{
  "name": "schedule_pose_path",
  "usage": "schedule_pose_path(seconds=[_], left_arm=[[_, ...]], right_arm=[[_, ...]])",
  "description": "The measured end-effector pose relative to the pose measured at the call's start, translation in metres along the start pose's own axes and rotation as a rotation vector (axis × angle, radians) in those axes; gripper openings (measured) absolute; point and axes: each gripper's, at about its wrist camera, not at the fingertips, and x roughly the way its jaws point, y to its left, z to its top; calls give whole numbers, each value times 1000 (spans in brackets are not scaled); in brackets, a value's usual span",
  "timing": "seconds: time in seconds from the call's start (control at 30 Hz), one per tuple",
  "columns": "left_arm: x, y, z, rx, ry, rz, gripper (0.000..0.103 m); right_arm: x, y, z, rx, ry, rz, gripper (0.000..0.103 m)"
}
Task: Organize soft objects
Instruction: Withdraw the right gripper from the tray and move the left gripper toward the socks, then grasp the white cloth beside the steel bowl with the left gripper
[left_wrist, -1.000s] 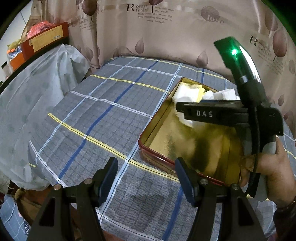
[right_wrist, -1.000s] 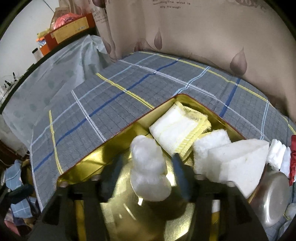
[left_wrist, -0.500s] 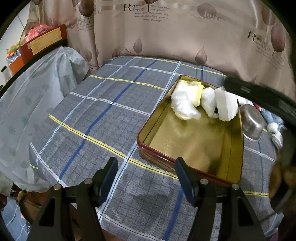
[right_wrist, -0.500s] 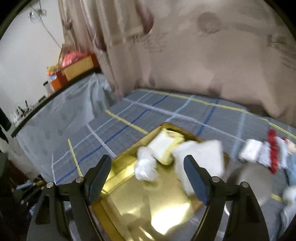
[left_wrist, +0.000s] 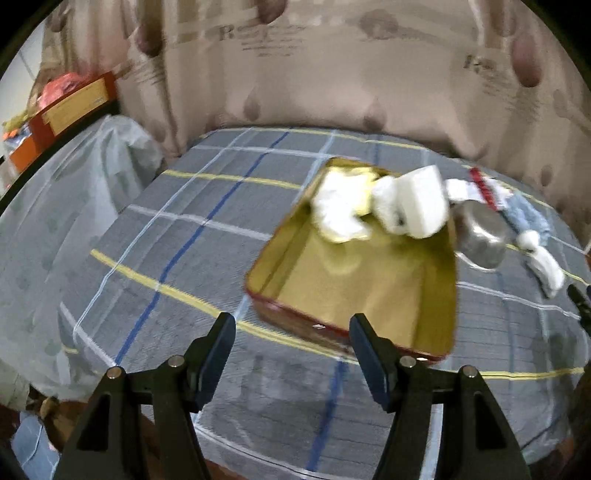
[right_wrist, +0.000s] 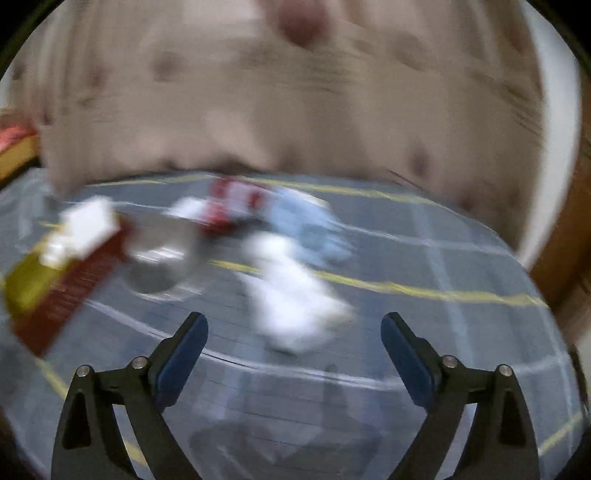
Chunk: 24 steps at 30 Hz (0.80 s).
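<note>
A gold tin tray with a red outer wall lies on the plaid cloth and holds several white soft pieces at its far end. My left gripper is open and empty, just in front of the tray's near wall. My right gripper is open and empty, right of the tray, with a blurred white soft object lying on the cloth just beyond its fingers. More soft items, red, white and pale blue, lie farther back.
A steel bowl stands beside the tray's right wall; it also shows in the right wrist view. A curtain hangs behind the table. A plastic-covered surface lies to the left. The right wrist view is motion-blurred.
My right gripper let go of the white piece in the tray, opened, and swung right over the loose soft items. My left gripper drew back a little.
</note>
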Motion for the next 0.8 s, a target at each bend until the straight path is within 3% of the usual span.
schedule_pose_path(seconds=[0.13, 0.27, 0.37, 0.53, 0.67, 0.8], left_arm=[[-10, -26, 11, 78, 4, -105, 66], [-16, -67, 39, 190, 16, -190, 66], [-16, -105, 79, 254, 30, -328, 66], [25, -171, 159, 307, 148, -555, 66], [91, -217, 205, 328, 273, -550, 66], [143, -236, 218, 354, 359, -509, 66]], right_arm=[[19, -59, -26, 52, 66, -130, 94], [20, -83, -31, 147, 62, -94, 98], [26, -82, -30, 138, 83, -80, 98], [23, -82, -31, 160, 63, -39, 98], [23, -88, -36, 192, 64, -7, 98], [24, -88, -36, 193, 62, 25, 98]])
